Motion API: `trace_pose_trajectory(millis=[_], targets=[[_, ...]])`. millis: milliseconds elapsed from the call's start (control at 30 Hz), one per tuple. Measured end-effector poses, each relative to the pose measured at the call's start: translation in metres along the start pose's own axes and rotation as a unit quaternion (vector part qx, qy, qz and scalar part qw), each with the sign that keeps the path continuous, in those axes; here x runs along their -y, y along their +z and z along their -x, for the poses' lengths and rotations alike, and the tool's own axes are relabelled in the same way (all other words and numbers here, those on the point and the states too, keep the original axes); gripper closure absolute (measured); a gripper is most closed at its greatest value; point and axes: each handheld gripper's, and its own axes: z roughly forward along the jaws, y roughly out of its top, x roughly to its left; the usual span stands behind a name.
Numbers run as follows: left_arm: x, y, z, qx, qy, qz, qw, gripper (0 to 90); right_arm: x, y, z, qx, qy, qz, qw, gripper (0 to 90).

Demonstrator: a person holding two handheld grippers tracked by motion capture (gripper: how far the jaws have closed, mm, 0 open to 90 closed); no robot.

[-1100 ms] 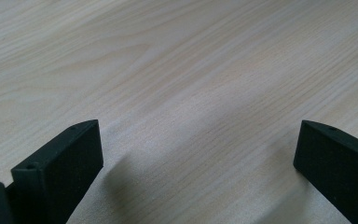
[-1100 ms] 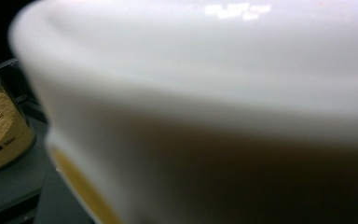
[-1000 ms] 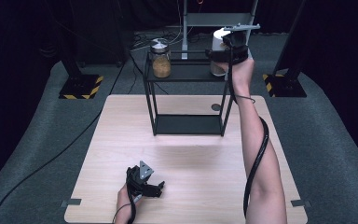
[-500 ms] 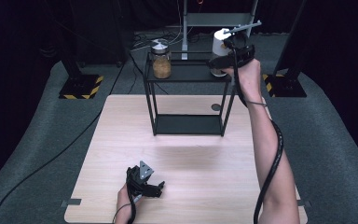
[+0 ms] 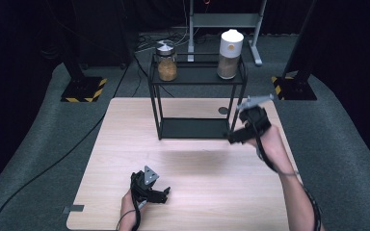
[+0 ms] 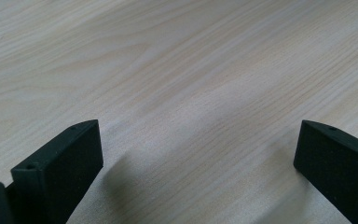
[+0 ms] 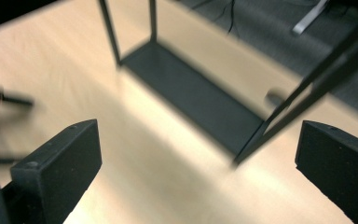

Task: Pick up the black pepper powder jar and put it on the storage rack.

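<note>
Right gripper (image 5: pixel 236 137): fingers (image 7: pixel 60 158) spread wide, just opened, nothing between them. Held off the tabletop (image 5: pixel 197 192), tips slanted down and toward the rack (image 5: pixel 197 74). No touch with anything.

Just ahead of those fingers: the rack's near right leg, close but apart. In the right gripper view, that leg nearer the right-hand finger, with the bottom shelf (image 7: pixel 196 100) beyond the gap and bare wood directly under it. Much blur there.

White jar (image 5: pixel 230 53): well beyond the right fingers and higher, upright on the right end of the rack's top shelf, free of any grip. Pale lid, brownish fill in the lower part. Small jar (image 5: pixel 166 62): on the left end of the same shelf, farther still from the right fingers, far ahead of the left ones.

Dark disc (image 5: pixel 223 110): flat on the tabletop, just beyond the right fingers, beside the rack's far right leg.

Left gripper (image 5: pixel 161 195): low at the near edge of the tabletop, well apart from the rack. Fingers (image 6: pixel 65 158) wide apart, empty, only wood grain (image 6: pixel 168 70) between and ahead of them. Cannot tell whether touching the wood or just above it.
</note>
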Motion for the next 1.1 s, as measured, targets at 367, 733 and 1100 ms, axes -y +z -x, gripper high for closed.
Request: trace_pose_trajectory(millis=[367, 733, 1100], targets=[[-0.001, 0.001, -0.001, 0.001, -0.004, -0.002, 1.0000, 0.3, 0.185, 0.047, -0.052, 0.011, 0.065, 0.002, 0.9978, 0.0], [-0.002, 0.001, -0.002, 0.002, -0.008, -0.004, 1.0000, 0.3, 0.242, 0.048, -0.062, 0.041, 0.166, 0.047, 0.9842, 0.0], [-0.001, 0.001, 0.001, -0.003, -0.004, -0.001, 1.0000, 0.3, 0.239, 0.049, -0.066, 0.051, 0.161, 0.044, 0.9846, 0.0]])
